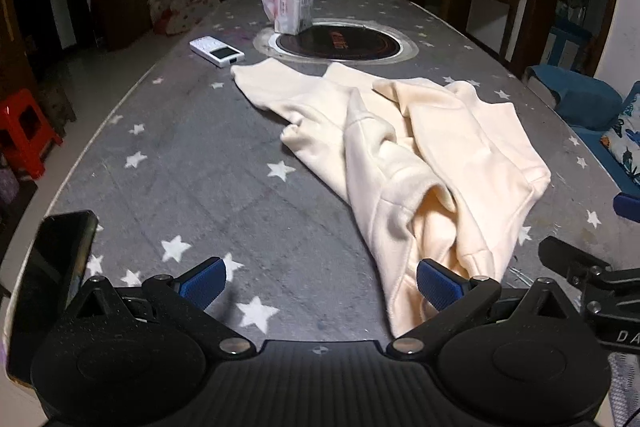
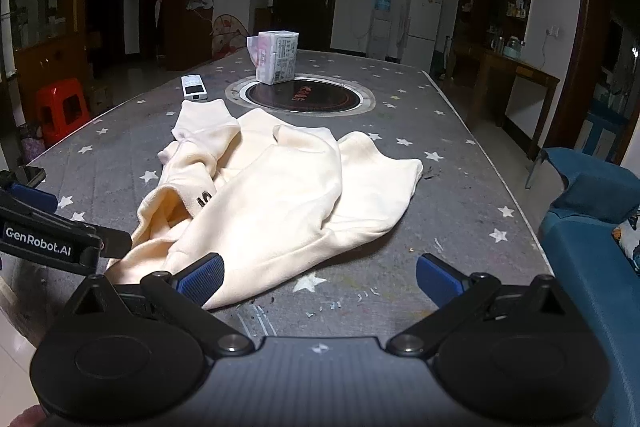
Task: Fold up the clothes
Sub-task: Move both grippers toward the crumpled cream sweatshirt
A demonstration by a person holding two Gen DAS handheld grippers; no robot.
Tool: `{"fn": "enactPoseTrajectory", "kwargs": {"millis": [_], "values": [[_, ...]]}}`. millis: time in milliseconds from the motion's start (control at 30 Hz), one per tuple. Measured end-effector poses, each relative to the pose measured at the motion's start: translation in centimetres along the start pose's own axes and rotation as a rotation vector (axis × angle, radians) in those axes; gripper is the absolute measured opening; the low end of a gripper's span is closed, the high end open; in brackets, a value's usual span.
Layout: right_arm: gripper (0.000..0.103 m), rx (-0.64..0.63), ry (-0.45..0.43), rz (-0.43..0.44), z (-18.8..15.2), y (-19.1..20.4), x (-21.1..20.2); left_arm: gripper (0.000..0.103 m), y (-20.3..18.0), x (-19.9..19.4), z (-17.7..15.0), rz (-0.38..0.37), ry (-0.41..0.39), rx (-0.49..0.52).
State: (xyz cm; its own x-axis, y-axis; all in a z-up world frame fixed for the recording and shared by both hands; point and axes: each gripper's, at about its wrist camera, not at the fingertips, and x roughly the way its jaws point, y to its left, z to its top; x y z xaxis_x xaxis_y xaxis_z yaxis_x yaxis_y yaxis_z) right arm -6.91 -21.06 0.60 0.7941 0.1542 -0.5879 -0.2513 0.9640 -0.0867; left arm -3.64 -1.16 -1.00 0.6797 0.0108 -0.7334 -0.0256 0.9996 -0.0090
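A long grey table with a white-star print fills both views, a round black inset hob ringed in metal set in its middle. On it lies the task's thing, a crumpled cream fleece sweatshirt, between the hob and the near edge; its hem reaches the table edge just under the grippers. Only the right wrist view shows dark lettering on a fold and scattered crumbs on the cloth beside it. Only the left wrist view shows a black phone mounted at the left.

The left gripper has its blue-padded jaws spread wide, holding nothing; its right pad sits over the sweatshirt's near edge. The right gripper is likewise spread and empty, its left pad over the hem.

Beyond the hob stands a white and pink tissue pack, and near it lies a white remote control.
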Motion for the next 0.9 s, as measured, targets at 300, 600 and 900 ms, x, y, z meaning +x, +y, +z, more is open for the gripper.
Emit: {"fn": "enactPoseTrajectory", "kwargs": {"millis": [300,600,900], "values": [[0.103,0.003,0.001,0.003,0.0,0.1,-0.1,0.103,-0.2,0.3,-0.1,-0.002,0.012,0.029],[0.103,-0.002,0.005,0.008,0.0,0.4,0.1,0.103,0.4,0.8,-0.1,0.000,0.034,0.009],[0.103,0.002,0.005,0.020,0.1,0.6,0.4,0.103,0.6,1.2,0.2,0.012,0.059,-0.008]]}}
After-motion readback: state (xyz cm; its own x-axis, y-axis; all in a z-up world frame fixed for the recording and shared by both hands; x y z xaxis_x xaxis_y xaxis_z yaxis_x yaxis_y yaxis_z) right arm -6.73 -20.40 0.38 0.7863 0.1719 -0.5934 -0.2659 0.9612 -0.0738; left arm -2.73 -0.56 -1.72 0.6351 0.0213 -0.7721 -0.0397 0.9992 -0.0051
